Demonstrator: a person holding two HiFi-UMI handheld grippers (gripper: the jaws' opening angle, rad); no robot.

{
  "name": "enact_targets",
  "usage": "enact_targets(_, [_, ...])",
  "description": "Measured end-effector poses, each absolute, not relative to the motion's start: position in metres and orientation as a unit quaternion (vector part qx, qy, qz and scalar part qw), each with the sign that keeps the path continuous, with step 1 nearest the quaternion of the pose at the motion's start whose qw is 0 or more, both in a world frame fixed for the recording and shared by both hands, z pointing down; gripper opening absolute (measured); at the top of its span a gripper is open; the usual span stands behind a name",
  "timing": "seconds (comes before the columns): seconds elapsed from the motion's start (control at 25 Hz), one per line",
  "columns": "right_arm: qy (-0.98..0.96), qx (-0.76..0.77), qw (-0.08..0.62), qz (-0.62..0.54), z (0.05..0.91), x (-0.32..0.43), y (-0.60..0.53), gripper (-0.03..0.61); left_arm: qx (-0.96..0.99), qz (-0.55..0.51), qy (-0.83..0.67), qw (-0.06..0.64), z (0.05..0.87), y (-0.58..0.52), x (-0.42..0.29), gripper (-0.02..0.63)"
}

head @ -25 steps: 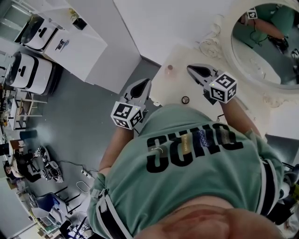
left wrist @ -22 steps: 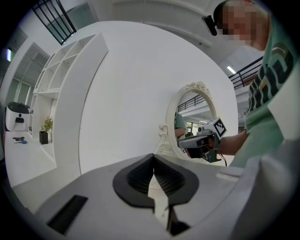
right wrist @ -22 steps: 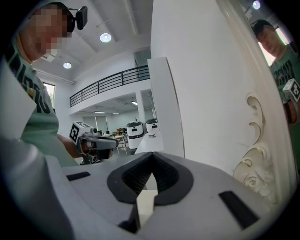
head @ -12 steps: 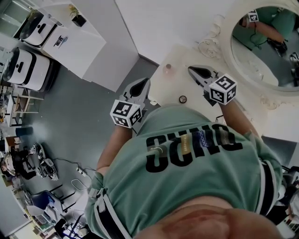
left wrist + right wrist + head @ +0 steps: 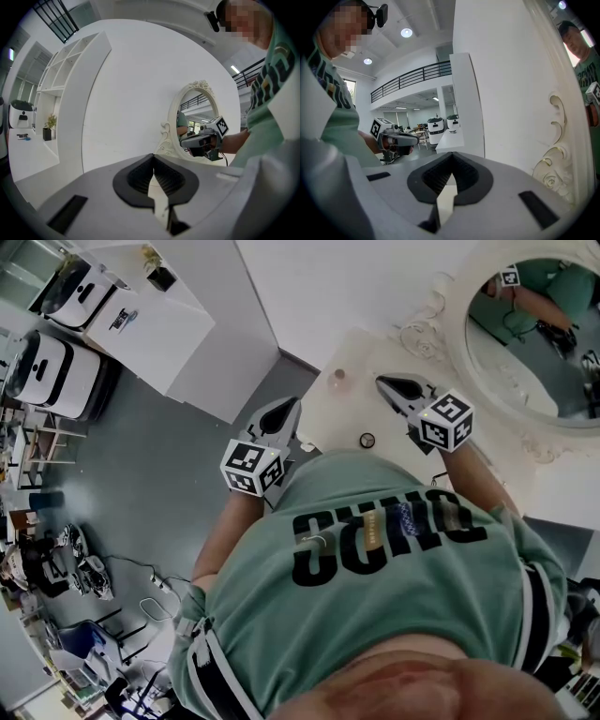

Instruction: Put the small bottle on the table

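Observation:
A small pale bottle [image 5: 338, 378] with a pinkish top stands on the cream table [image 5: 352, 409], near its far left corner. My left gripper [image 5: 289, 407] hovers at the table's left edge, below and left of the bottle, shut with nothing in it. My right gripper [image 5: 383, 382] is over the table to the right of the bottle, also shut and empty. A small dark ring-shaped object [image 5: 367, 440] lies on the table close to my body. In the left gripper view the shut jaws [image 5: 153, 157] point at the white wall, with the right gripper [image 5: 200, 140] beyond them.
An ornate white oval mirror [image 5: 525, 334] stands at the table's back right. A white cabinet [image 5: 159, 324] and white machines [image 5: 56, 371] stand on the grey floor to the left. The left gripper [image 5: 396, 139] shows in the right gripper view.
Both grippers stay nearly where they were, still shut. Only the head view drifts slightly.

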State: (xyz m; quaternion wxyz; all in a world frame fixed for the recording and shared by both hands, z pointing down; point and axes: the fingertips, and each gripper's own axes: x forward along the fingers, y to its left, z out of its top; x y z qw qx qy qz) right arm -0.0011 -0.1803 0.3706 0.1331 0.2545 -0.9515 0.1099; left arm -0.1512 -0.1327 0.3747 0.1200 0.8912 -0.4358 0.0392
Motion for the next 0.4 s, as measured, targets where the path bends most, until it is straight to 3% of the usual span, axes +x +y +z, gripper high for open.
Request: enact_targets(0.4, [-0.953,0.25,0.139,0.106,0.3688,-0.0065,-0.1783,-0.006,0.891,0.04,-0.437,0.12,0.373,-0.1331,-0.1566,0.011])
